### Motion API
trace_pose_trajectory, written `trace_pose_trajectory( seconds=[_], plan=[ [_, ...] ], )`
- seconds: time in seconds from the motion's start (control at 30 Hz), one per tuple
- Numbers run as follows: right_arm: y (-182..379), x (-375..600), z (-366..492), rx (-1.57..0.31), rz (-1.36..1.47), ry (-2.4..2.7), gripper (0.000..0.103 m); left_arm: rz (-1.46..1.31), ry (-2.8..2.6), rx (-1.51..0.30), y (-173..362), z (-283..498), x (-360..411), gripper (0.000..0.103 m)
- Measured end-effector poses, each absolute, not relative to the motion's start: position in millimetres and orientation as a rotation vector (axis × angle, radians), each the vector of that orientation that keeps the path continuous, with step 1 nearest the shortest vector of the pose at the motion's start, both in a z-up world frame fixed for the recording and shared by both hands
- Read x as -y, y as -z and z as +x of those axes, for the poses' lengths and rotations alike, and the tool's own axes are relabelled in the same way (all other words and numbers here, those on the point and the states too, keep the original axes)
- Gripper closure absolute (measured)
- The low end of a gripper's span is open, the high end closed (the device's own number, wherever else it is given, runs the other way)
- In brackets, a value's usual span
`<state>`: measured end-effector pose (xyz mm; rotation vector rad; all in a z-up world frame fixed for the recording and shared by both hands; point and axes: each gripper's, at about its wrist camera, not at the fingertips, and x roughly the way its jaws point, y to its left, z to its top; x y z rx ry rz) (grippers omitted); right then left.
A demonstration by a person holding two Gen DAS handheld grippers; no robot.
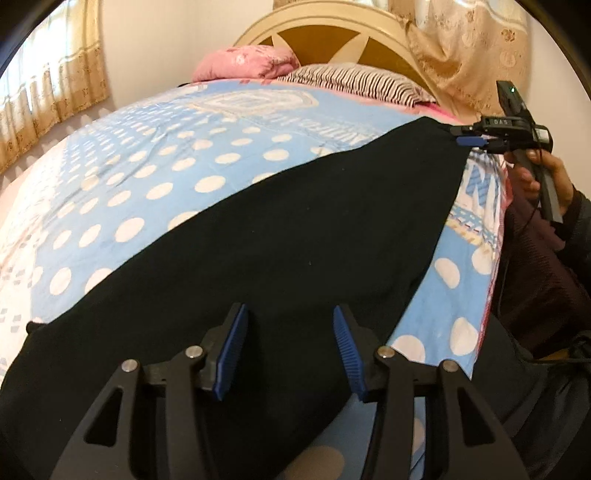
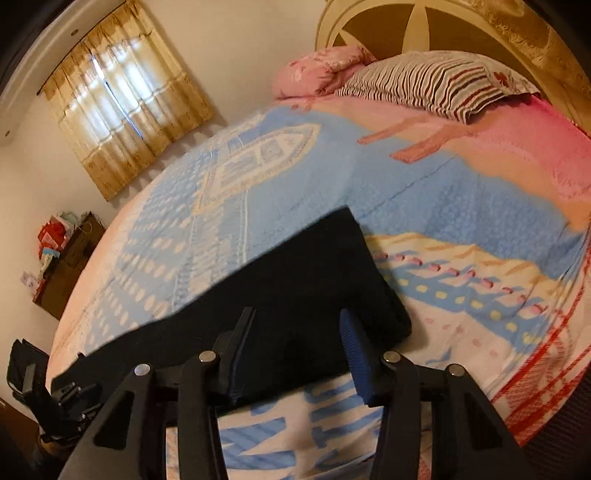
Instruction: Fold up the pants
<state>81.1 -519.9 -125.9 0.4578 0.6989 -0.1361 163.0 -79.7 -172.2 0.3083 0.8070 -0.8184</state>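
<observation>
Black pants (image 1: 277,240) lie flat in a long band across the blue dotted bedspread (image 1: 147,177). My left gripper (image 1: 290,310) hovers over one end of them, open, with nothing pinched between its blue pads (image 1: 231,354). At the other end, far right in the left wrist view, a hand holds my right gripper (image 1: 466,136) beside the corner of the cloth. In the right wrist view that gripper (image 2: 298,314) stands open above the squared end of the pants (image 2: 314,273). The left gripper (image 2: 70,398) shows at the lower left there.
A pink pillow (image 2: 317,74) and a striped pillow (image 2: 424,81) lie against the round headboard (image 1: 321,33). A curtained window (image 2: 122,110) is on the left wall, with a cluttered dark cabinet (image 2: 62,258) below it. The person's sleeve (image 1: 543,280) is at the bed's right edge.
</observation>
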Motion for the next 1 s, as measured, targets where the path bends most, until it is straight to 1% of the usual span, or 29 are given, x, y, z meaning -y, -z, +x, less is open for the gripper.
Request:
trace_pose_trajectory(
  seconds=[0.1,0.17,0.27,0.33,0.4,0.47,0.53,0.57,0.6,0.63,0.83,0.9,1.0],
  plan=[
    [113.1,507.9,86.4,-0.675,0.406,0.101,0.054,0.285,0.805,-0.797,168.8,165.1,71.7,0.051],
    [111.5,495.4,97.1,-0.691,0.401,0.059,0.054,0.273,0.784,-0.797,169.0,168.1,66.4,0.050],
    [123.5,481.5,118.5,-0.763,0.379,0.057,0.054,0.252,0.739,-0.803,170.3,173.3,59.3,0.050],
    [144.3,486.6,132.4,-0.848,0.408,0.144,0.054,0.243,0.716,-0.814,173.7,176.1,53.7,0.048],
    [147.1,490.3,131.2,-0.826,0.458,0.149,0.054,0.236,0.703,-0.809,174.9,177.1,49.7,0.048],
    [141.9,485.7,129.1,-0.816,0.444,0.148,0.054,0.222,0.693,-0.809,173.4,177.0,45.5,0.048],
    [134.8,477.3,124.7,-0.795,0.438,0.116,0.054,0.207,0.680,-0.796,170.4,176.0,39.7,0.045],
    [131.8,470.6,123.7,-0.789,0.430,0.096,0.054,0.199,0.668,-0.787,169.1,176.0,35.8,0.040],
    [129.2,460.7,123.8,-0.789,0.419,0.066,0.054,0.191,0.657,-0.785,168.8,176.7,32.5,0.035],
    [128.1,449.5,125.2,-0.792,0.409,0.031,0.054,0.182,0.648,-0.786,169.7,177.3,29.0,0.033],
    [141.5,353.6,139.7,-0.868,0.249,-0.179,0.053,0.154,0.604,-0.806,178.1,178.4,19.1,0.033],
    [149.2,323.3,140.5,-0.885,0.216,-0.237,0.053,0.144,0.588,-0.809,178.3,178.7,18.5,0.030],
    [158.3,275.9,139.1,-0.899,0.177,-0.343,0.053,0.128,0.574,-0.812,178.3,179.2,17.5,0.030]
  ],
)
